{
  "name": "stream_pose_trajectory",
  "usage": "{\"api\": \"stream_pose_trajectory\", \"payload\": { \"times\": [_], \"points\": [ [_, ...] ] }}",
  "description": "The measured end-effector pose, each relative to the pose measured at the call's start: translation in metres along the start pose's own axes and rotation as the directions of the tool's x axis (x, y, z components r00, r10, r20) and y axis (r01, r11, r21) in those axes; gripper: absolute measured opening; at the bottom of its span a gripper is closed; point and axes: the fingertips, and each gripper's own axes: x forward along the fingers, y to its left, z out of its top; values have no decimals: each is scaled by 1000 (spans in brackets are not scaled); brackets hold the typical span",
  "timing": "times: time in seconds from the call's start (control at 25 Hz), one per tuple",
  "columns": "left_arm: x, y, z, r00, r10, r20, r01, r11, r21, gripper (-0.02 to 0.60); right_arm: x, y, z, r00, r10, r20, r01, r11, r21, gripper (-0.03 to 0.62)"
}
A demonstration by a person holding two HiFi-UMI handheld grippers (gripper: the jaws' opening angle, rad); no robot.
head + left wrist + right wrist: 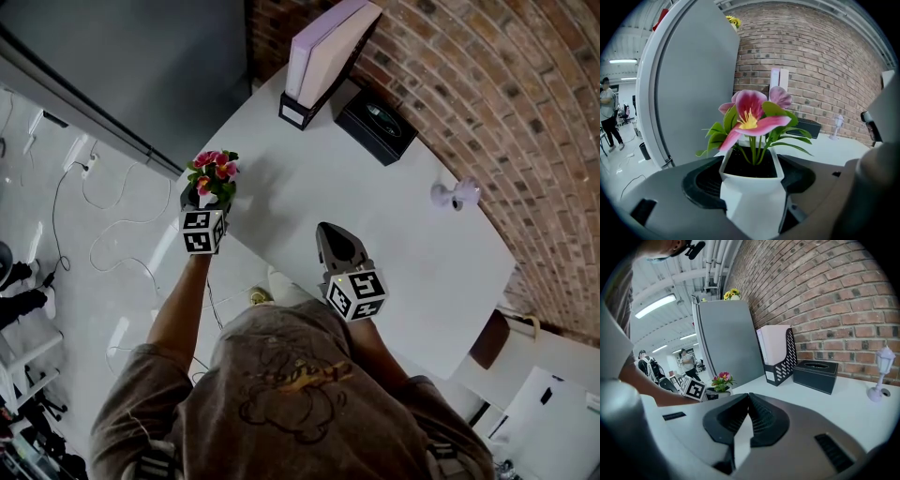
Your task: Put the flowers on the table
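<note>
The left gripper (202, 204) pinches the white pot (752, 201) of pink flowers (214, 173) at the left edge of the white table (375, 216), so the carry looks nearly done. Next, the pot needs setting down farther right, then releasing. The right gripper (339, 248) hovers over the near edge, jaws pressed together on nothing.

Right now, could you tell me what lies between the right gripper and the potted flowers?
Nothing: the head view shows only bare white table between the right gripper and the potted flowers.
</note>
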Motion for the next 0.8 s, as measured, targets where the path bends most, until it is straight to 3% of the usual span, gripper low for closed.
{"api": "stream_pose_trajectory", "payload": {
  "times": [0.44, 0.8],
  "points": [
    [21, 3, -12, 999, 28, -28, -28, 1000, -2, 361, 6, -12, -2, 1000, -9, -22, 9, 1000, 10, 3],
    [38, 8, -4, 998, 51, -21, -50, 998, 46, 361, 13, -18, -4, 999, -5, -35, 6, 1000, 17, 3]
  ]
}}
